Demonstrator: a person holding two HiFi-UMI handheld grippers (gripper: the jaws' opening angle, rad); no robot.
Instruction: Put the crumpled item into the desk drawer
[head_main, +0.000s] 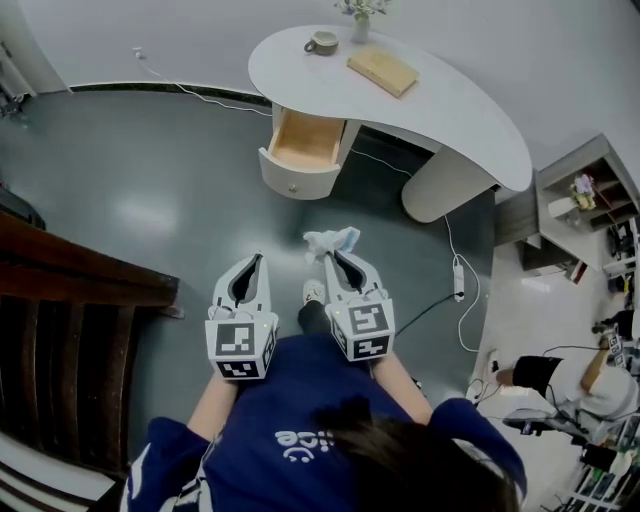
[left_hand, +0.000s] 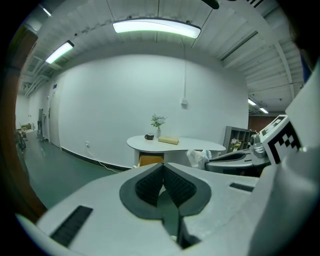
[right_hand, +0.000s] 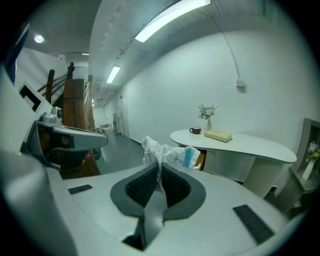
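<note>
Far centre-right: surface (head_main: 470, 110); open drawer (head_main: 300, 182) under its left end, sticking out nearward. On surface, L to R: cup (head_main: 321, 42), vase (head_main: 360, 25), book (head_main: 382, 70). Shelf unit (head_main: 590, 195) right of surface. Chair (head_main: 70, 300) near left. L tool (head_main: 258, 258) & R tool (head_main: 333, 255) side by side, near; crumpled item (head_main: 330, 240) at R tool's tip, btwn it & drawer.

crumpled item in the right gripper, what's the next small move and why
Probably carry the crumpled item forward toward the drawer. The right gripper is shut on it, and the drawer under the desk stands open some way ahead.
</note>
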